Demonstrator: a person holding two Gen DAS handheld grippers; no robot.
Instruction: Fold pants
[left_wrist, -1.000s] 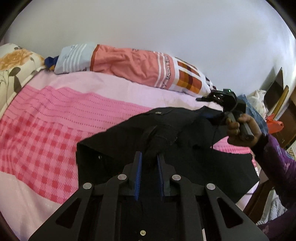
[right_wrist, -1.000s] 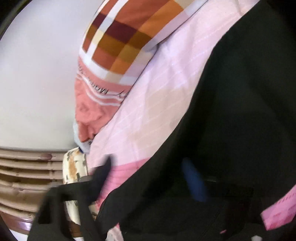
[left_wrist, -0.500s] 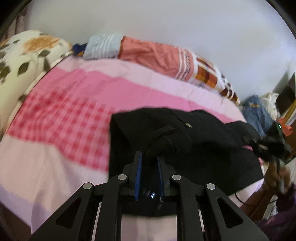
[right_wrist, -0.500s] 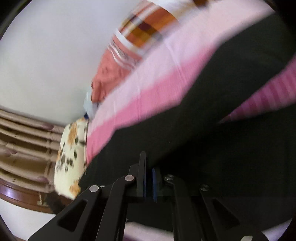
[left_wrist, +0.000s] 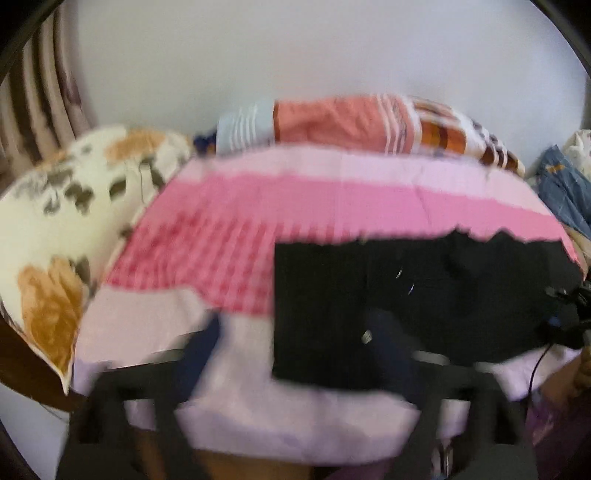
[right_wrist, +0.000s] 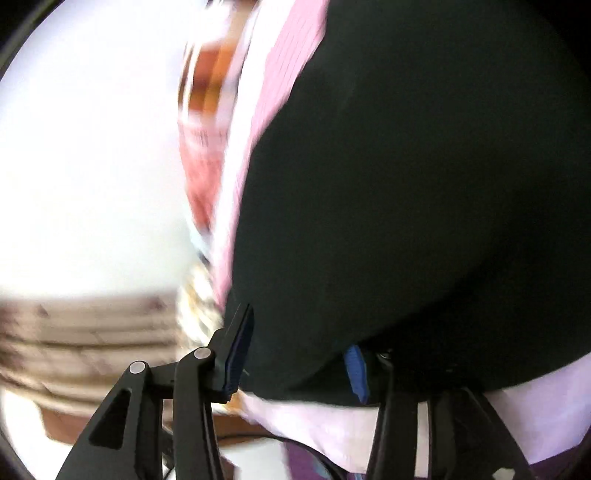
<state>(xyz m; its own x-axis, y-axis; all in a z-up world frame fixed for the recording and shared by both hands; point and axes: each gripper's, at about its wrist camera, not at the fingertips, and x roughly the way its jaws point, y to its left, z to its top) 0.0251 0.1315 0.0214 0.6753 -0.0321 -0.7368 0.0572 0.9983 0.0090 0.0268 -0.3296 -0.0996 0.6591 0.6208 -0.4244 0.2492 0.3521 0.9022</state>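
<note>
While the black pants (left_wrist: 424, 295) lie folded into a roughly rectangular block on the near right part of the bed (left_wrist: 258, 236), their left edge runs straight and their far edge is ragged against the pink band of the sheet. Open sheet extends to the left of the pants as far as the floral pillow (left_wrist: 62, 229) and beyond them to the rolled striped and checked bedding (left_wrist: 351, 122) along the wall. The left gripper (left_wrist: 295, 350), blurred, has just been opening; its jaws stand wide, one finger (left_wrist: 201, 343) over bare sheet and the other over the near edge of the pants, with no cloth pinched. The right gripper (right_wrist: 295, 358) has also just been opening; its jaws stand partly apart, and the near edge of the pants (right_wrist: 406, 184) lies between the blue-faced fingers (right_wrist: 238, 354) without being pressed. In the left wrist view the right gripper (left_wrist: 565, 317) appears at the right end of the pants. No containers are visible. A blue denim garment (left_wrist: 561, 188) lies at the far right. A plain pale wall (left_wrist: 295, 55) backs the bed, and a ribbed wooden headboard (right_wrist: 85, 332) stands behind the pillow.
</note>
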